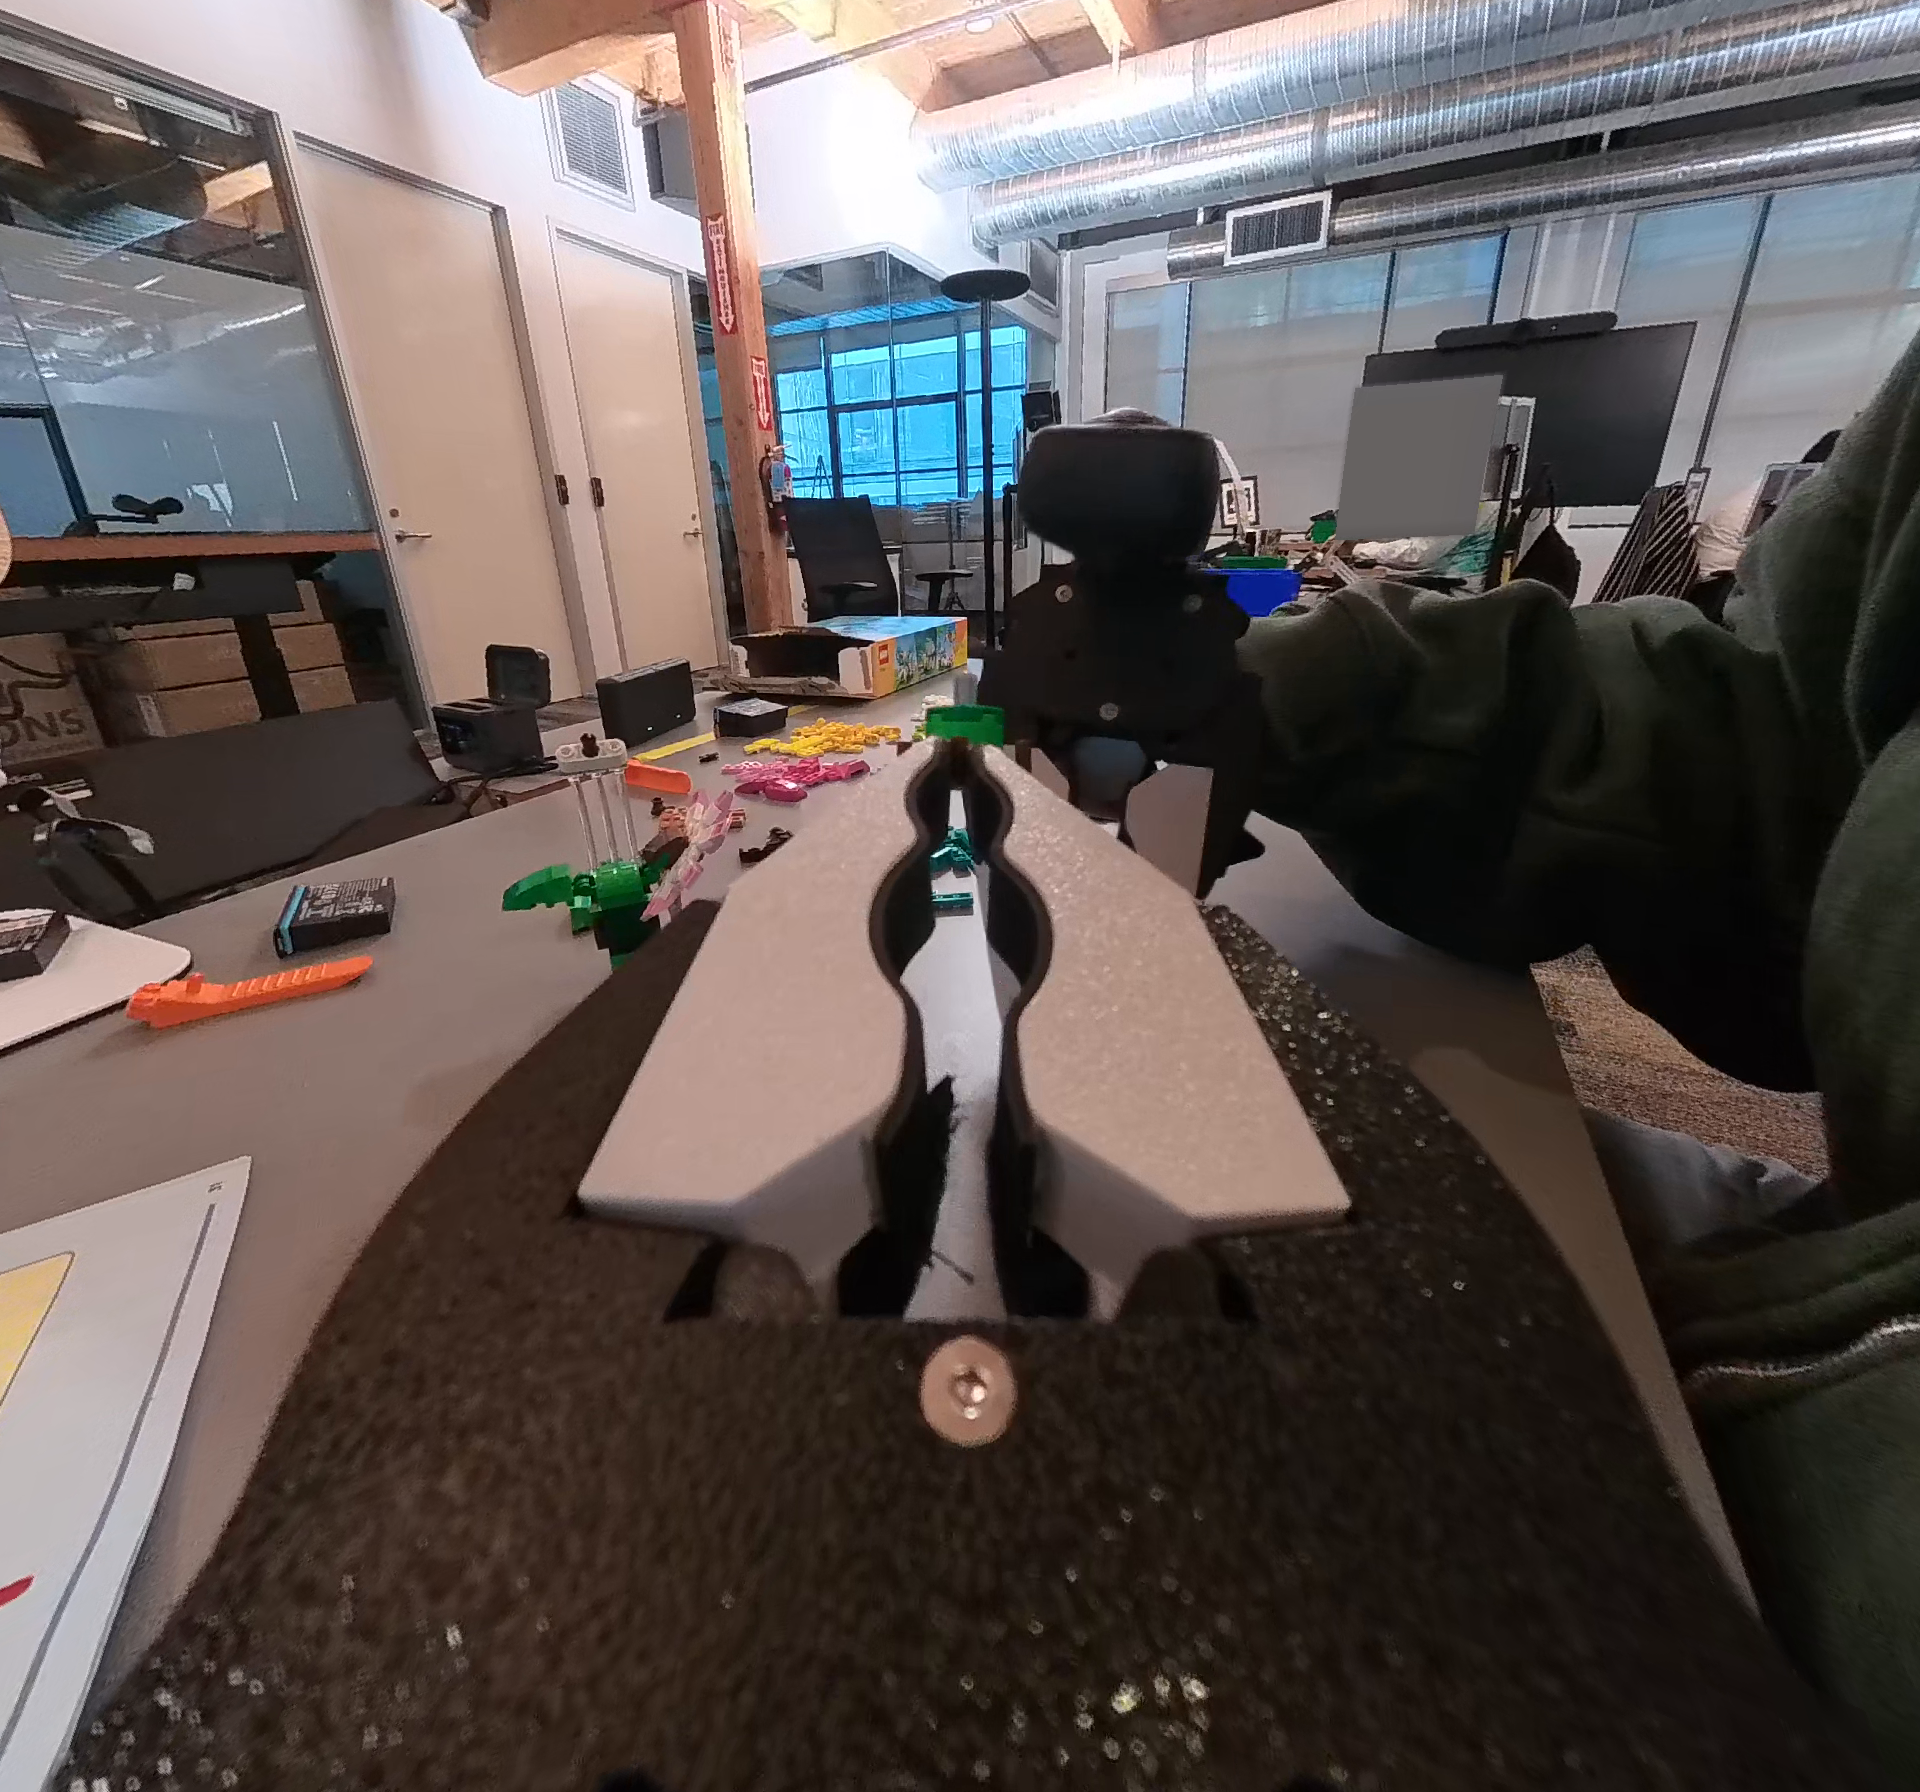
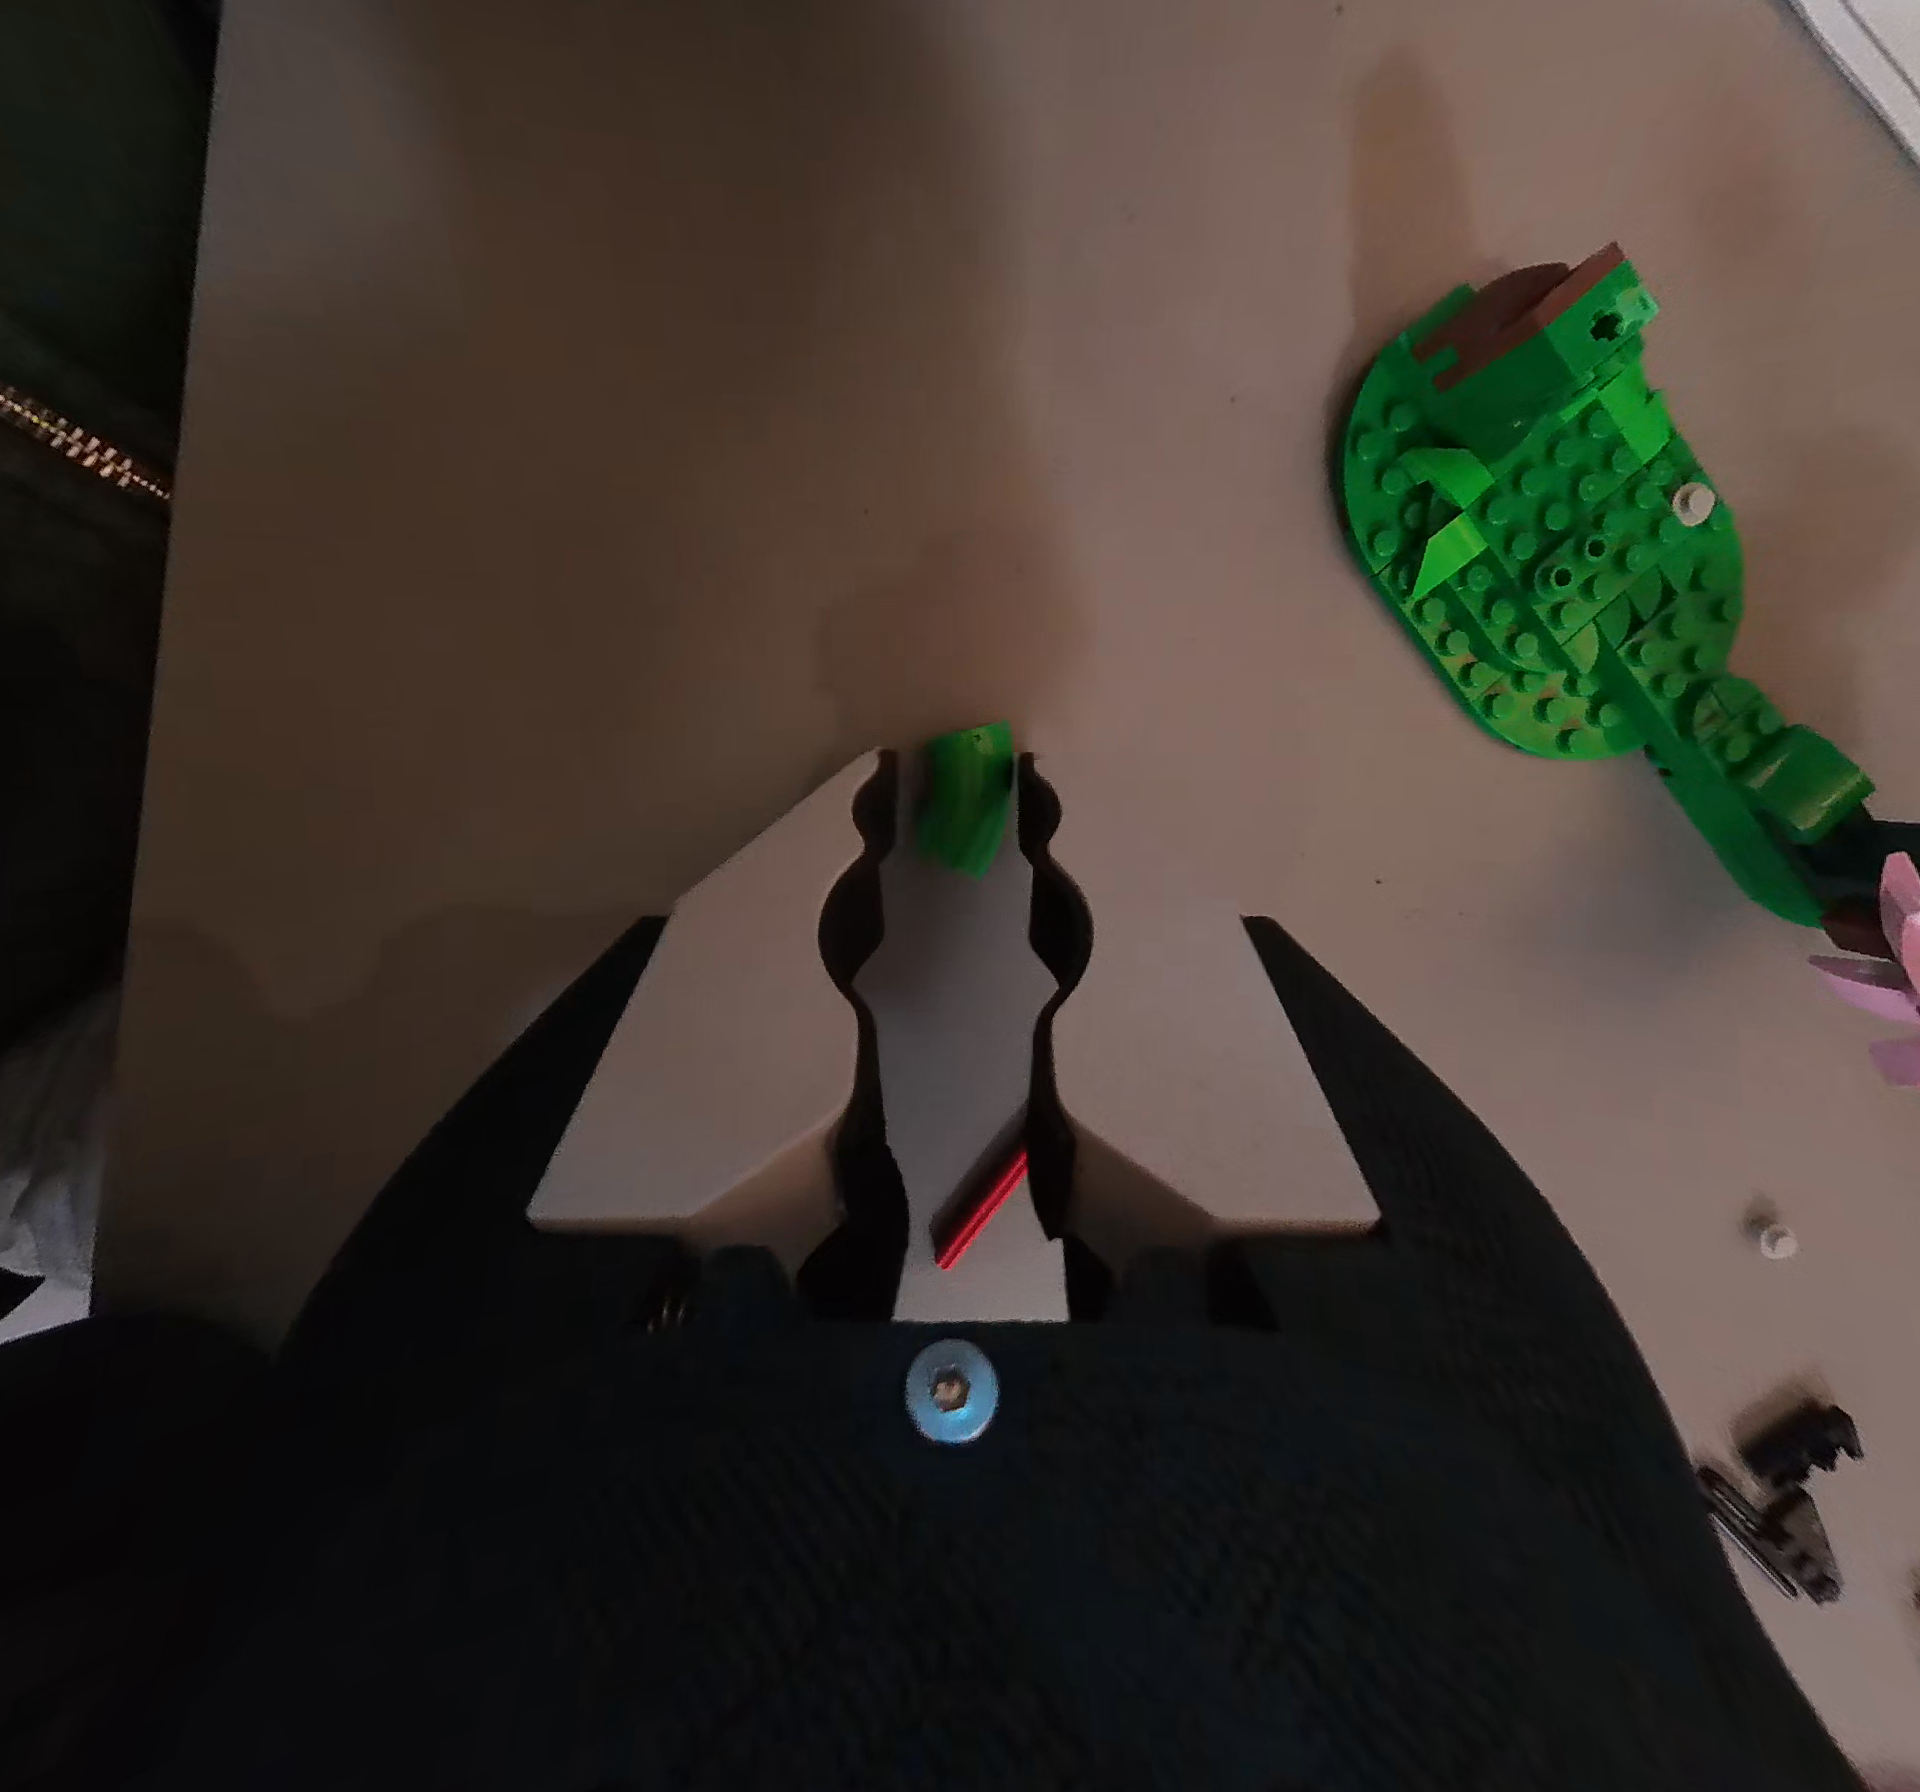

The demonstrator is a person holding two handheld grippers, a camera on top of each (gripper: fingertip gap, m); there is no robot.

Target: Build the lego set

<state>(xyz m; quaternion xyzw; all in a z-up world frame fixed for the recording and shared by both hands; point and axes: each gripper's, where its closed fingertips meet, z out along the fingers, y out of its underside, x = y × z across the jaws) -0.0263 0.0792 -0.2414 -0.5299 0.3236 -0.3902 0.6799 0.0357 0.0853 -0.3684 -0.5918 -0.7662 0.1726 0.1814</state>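
My left gripper [image 1: 958, 755] is raised over the grey table [image 1: 416, 1067], its jaws nearly together on a small green studded piece [image 1: 964, 724] at the tips. My right gripper [image 2: 956, 786] points down at the table and is shut on a small bright green curved piece [image 2: 964, 797]. It also shows in the left wrist view [image 1: 1122, 662], just beyond my left tips, held by a hand in a dark green sleeve. The partly built green model lies flat on the table [image 2: 1538, 537], [image 1: 608, 895], with pink petals [image 2: 1891, 973] at its end.
Loose yellow [image 1: 831, 734] and pink [image 1: 790, 776] bricks lie farther back, near the set's box [image 1: 883, 656]. An orange brick separator [image 1: 249, 989], a black battery [image 1: 335, 911] and the instruction sheet [image 1: 104, 1379] are on the left. Small dark parts [image 2: 1777, 1514] lie on the right. The table edge runs along the left [image 2: 197, 599].
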